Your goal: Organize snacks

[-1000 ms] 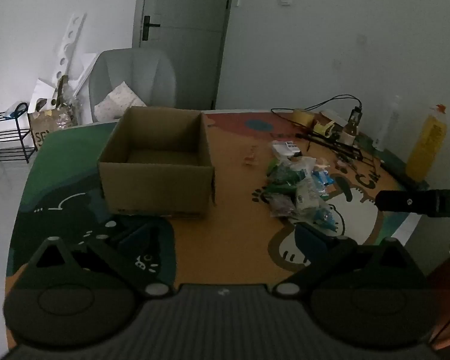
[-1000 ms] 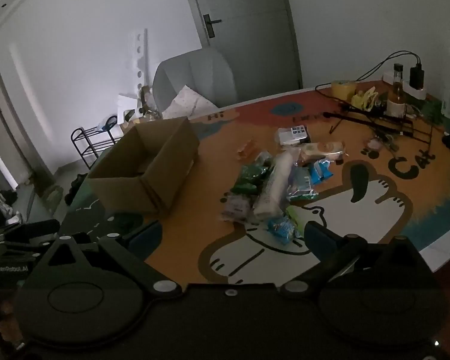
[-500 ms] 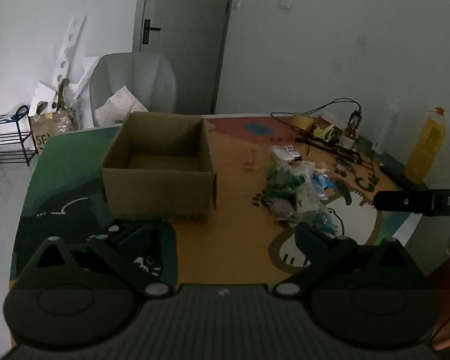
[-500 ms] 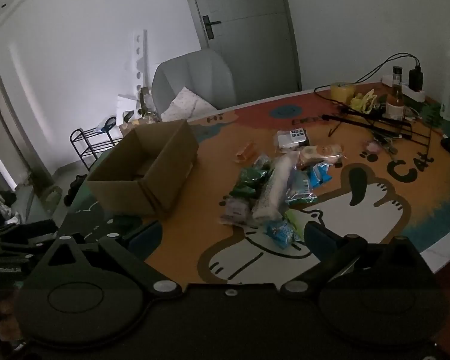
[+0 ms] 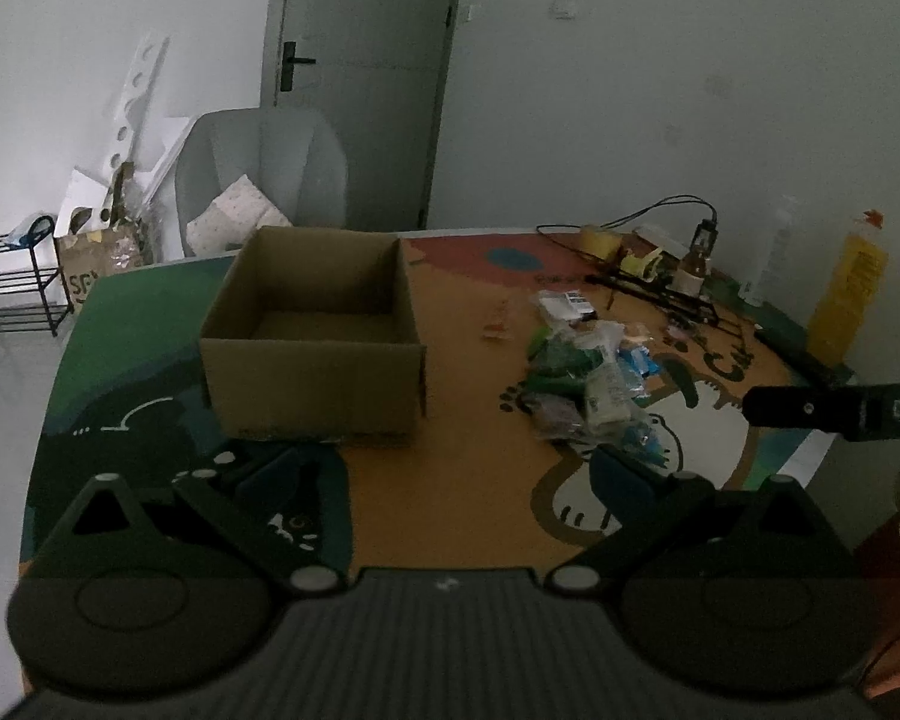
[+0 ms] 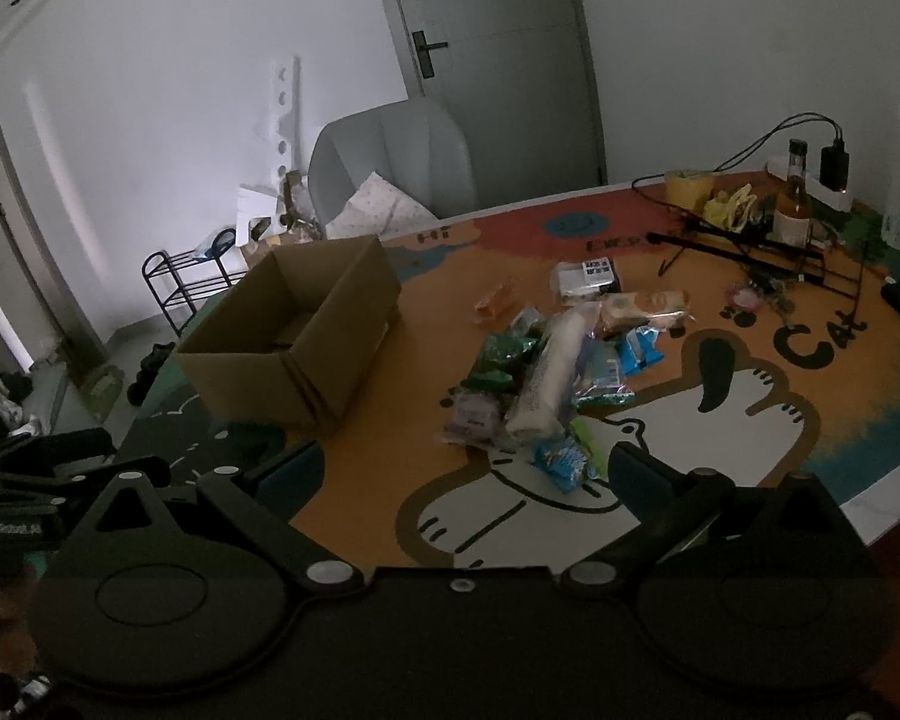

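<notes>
Dim light, detail is poor. Left tongs [image 5: 444,468] spread apart, nothing between them, held over the near edge of the surface [image 5: 450,420]. Right tongs [image 6: 465,468] also apart and empty, hovering just short of the snacks [image 6: 546,372].

Snacks sit in a loose pile on the orange part of the mat, well apart from the box [image 5: 312,336]. Pile is mixed: a long white pack [image 6: 546,384] lying across green packs [image 6: 501,360], blue packs [image 6: 639,348] to its right, one blue pack [image 6: 564,459] nearest the right tongs. Labels unreadable. A small orange item [image 6: 491,303] and a dark-labelled pack [image 6: 588,276] lie apart behind the pile.

Box is open on top, upright, on the green side of the mat. Near wall hides most of the floor in the left view; the part that shows looks bare, can't tell for the rest.

Far right of the surface: bottle [image 6: 795,204], yellow bottle [image 5: 849,288], black wire rack [image 6: 762,252] and cables, tangled and hard to separate. Right tongs' body cuts into the left view at the right edge [image 5: 840,411], mostly cropped. Chair [image 6: 390,168] behind the surface, partly hidden by it
</notes>
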A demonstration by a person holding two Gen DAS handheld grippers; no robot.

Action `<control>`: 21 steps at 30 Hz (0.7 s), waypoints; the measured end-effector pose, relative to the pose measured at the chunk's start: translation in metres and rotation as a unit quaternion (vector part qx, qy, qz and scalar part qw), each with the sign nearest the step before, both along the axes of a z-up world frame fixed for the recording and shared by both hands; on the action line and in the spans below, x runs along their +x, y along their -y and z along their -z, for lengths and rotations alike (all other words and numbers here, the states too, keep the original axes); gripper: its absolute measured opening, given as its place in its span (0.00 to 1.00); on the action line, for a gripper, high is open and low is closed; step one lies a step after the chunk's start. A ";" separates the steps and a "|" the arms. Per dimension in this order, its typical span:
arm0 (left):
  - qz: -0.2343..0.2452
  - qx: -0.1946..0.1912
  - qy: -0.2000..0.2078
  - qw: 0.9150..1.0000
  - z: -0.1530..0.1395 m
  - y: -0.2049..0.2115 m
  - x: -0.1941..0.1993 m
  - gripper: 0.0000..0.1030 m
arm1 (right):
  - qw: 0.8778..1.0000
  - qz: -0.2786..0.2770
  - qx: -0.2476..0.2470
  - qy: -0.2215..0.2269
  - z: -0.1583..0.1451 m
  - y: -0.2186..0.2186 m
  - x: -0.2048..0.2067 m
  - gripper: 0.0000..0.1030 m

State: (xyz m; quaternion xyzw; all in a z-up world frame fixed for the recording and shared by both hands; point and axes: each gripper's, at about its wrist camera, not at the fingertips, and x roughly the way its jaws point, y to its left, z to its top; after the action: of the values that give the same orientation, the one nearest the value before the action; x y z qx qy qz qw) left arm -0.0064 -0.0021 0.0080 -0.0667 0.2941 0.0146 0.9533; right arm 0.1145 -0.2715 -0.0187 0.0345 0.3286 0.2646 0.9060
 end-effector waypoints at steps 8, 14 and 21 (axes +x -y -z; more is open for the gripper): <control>-0.001 -0.003 0.000 1.000 0.002 -0.001 0.001 1.00 | 0.999 -0.039 0.000 -0.006 -0.002 0.001 -0.002 1.00; 0.001 -0.007 0.005 1.000 0.001 0.000 0.001 1.00 | 0.999 -0.050 -0.007 -0.007 -0.007 0.001 -0.004 1.00; 0.004 -0.009 0.006 1.000 0.000 -0.001 -0.001 1.00 | 0.999 -0.040 -0.001 -0.008 -0.009 0.004 -0.001 1.00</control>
State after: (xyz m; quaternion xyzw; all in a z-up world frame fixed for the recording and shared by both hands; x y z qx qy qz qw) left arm -0.0071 -0.0014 0.0081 -0.0746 0.2884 0.0075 0.9546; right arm 0.1137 -0.2750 -0.0100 0.0223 0.3372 0.3001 0.8921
